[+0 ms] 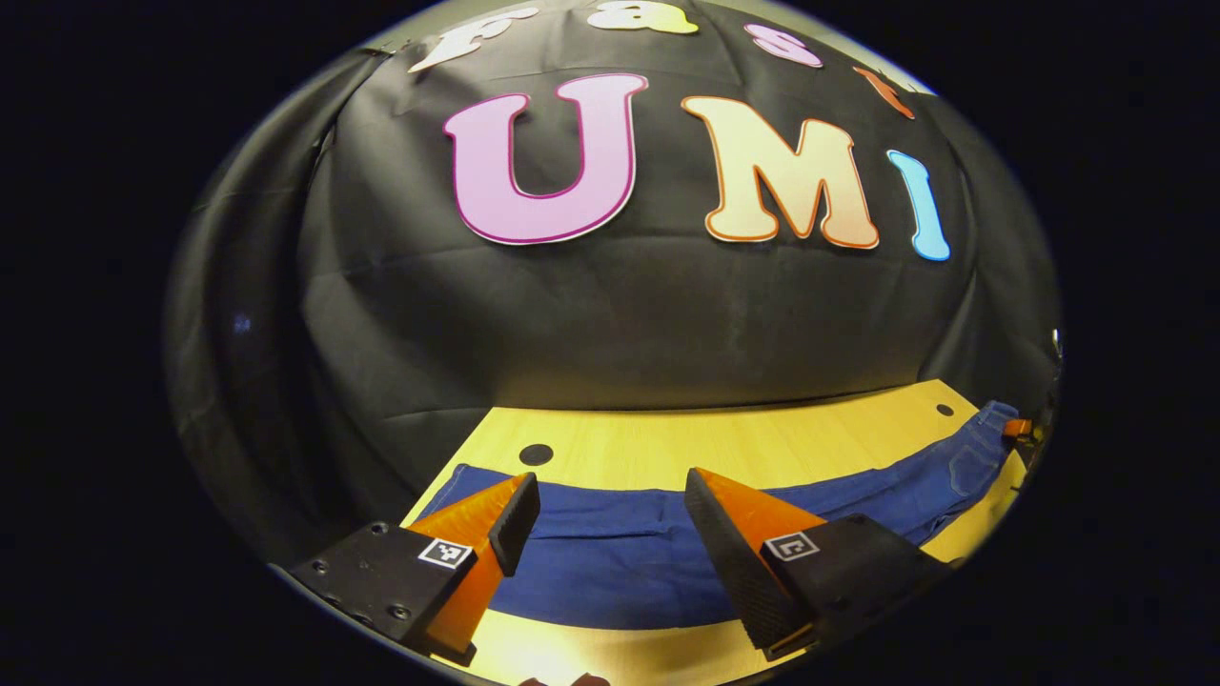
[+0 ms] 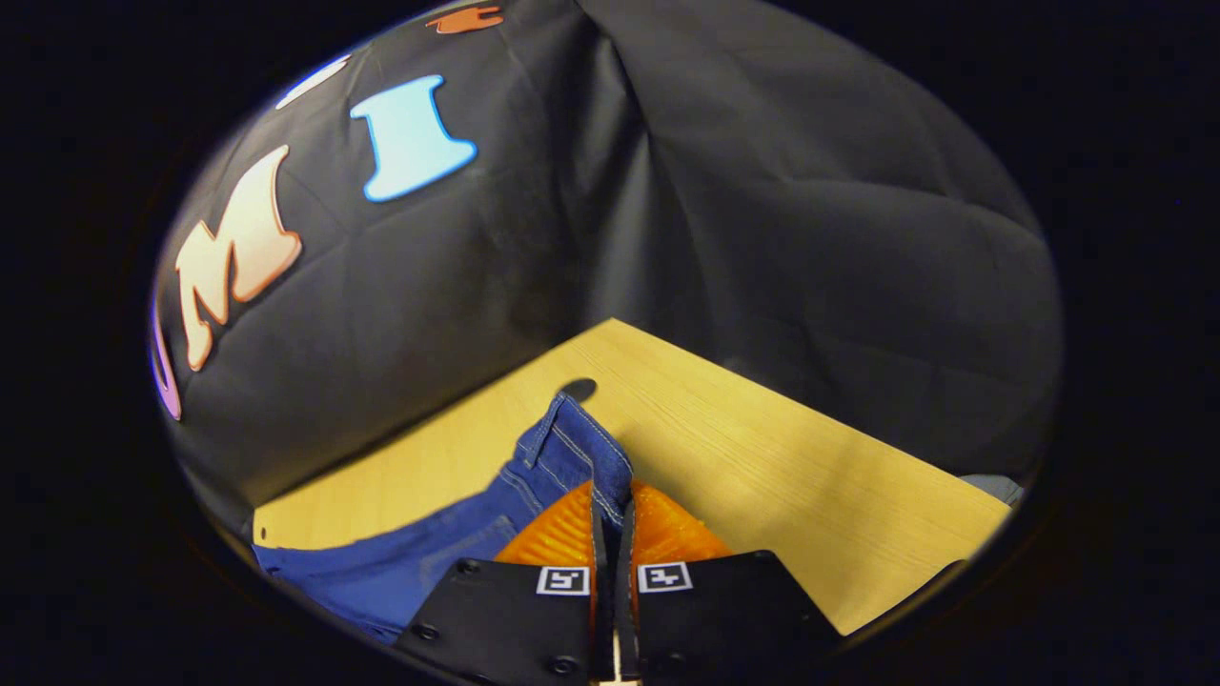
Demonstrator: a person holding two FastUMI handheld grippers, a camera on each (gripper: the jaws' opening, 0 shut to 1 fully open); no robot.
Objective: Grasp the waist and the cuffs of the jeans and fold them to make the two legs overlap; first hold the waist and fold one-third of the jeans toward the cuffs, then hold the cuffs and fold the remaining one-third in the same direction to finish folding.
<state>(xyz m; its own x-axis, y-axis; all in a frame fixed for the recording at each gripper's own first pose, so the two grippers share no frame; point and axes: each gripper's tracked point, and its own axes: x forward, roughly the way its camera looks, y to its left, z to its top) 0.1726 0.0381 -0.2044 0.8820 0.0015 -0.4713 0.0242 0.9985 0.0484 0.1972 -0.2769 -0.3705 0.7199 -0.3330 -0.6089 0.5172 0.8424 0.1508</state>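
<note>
Soft, heavy blue denim jeans (image 1: 610, 557) cross the lower frame on the pale wooden worktop (image 1: 667, 443); left tool (image 1: 610, 514) gapes apart, right tool (image 2: 611, 519) is clamped on the waist hem, a sound hold.

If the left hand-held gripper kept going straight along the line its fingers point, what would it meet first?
Most likely the jeans: the left hand-held gripper is open, and the blue fabric lies flat on the table between its fingers. Bare wood and the booth wall come beyond, though depth is hard to judge here.
</note>
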